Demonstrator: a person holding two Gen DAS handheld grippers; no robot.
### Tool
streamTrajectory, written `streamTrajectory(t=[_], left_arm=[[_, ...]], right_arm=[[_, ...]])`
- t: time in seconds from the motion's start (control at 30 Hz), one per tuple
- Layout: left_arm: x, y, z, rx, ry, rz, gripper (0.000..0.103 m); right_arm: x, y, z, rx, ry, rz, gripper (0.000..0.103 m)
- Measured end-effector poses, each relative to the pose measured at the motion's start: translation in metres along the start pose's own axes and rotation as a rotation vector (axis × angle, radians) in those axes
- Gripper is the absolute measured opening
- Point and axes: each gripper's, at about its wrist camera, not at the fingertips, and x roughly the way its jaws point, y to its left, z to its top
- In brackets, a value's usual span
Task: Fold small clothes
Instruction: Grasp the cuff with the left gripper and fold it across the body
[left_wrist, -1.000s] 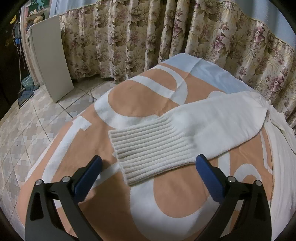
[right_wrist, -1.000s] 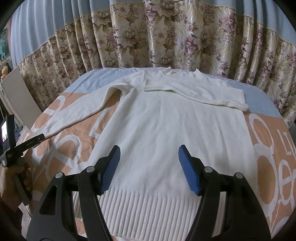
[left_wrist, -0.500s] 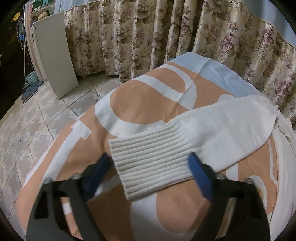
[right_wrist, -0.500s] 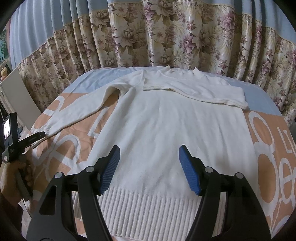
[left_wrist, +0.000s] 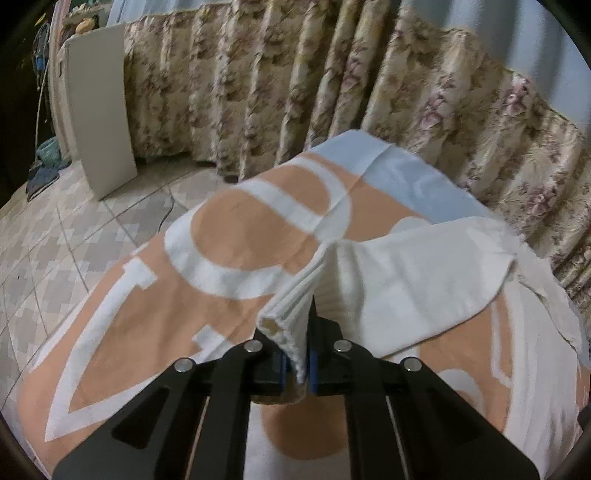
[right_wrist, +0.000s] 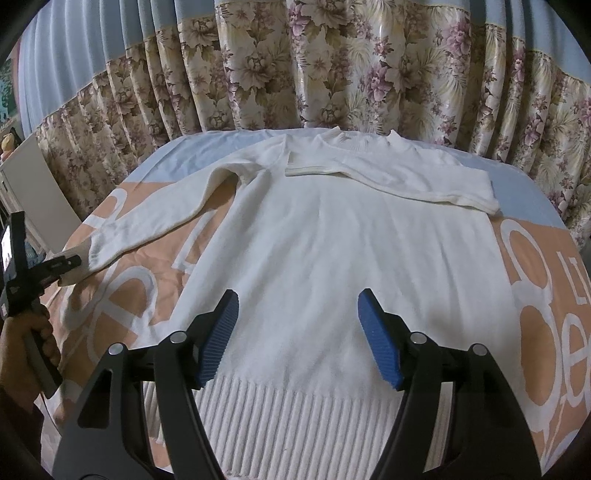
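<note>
Your left claw (left_wrist: 296, 363) is clamped on the ribbed cuff (left_wrist: 290, 310). Only the right view shows the whole sweater (right_wrist: 332, 258) w/ your right claw (right_wrist: 297, 338) wide open, holding nothing.

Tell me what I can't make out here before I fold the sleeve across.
- Cuff end, left wrist view: hidden inside the shut left gripper.
- Sweater hem corners, right wrist view: behind the open right gripper.
- Curtain, left wrist view: motion-blurred.
</note>
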Motion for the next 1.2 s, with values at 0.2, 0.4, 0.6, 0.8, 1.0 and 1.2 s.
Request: streamTrajectory(t=[0.2, 0.4, 0.6, 0.8, 1.0, 1.2], left_arm=[[-0.014, -0.035, 0.014, 0.029, -0.031, -0.060, 0.007], [-0.014, -0.101, 0.027, 0.064, -0.001, -0.124, 0.007], [-0.002, -0.188, 0.028, 0.108, 0.035, -0.211, 0.007], [0.022, -0.281, 0.020, 0.176, 0.071, -0.270, 0.007], [0.050, -0.359, 0.016, 0.255, 0.082, -0.285, 0.007], [0.079, -0.431, 0.008, 0.317, 0.109, -0.318, 0.007]], right_arm=[[0.008, -0.006, 0.003, 0.009, -0.002, 0.000, 0.068], [0.018, -0.019, 0.014, 0.028, -0.008, 0.005, 0.068], [0.029, -0.045, 0.028, 0.057, -0.019, -0.008, 0.068], [0.042, -0.086, 0.044, 0.105, -0.022, -0.027, 0.069], [0.054, -0.137, 0.059, 0.141, -0.028, -0.059, 0.070], [0.068, -0.189, 0.074, 0.173, -0.024, -0.104, 0.071]])
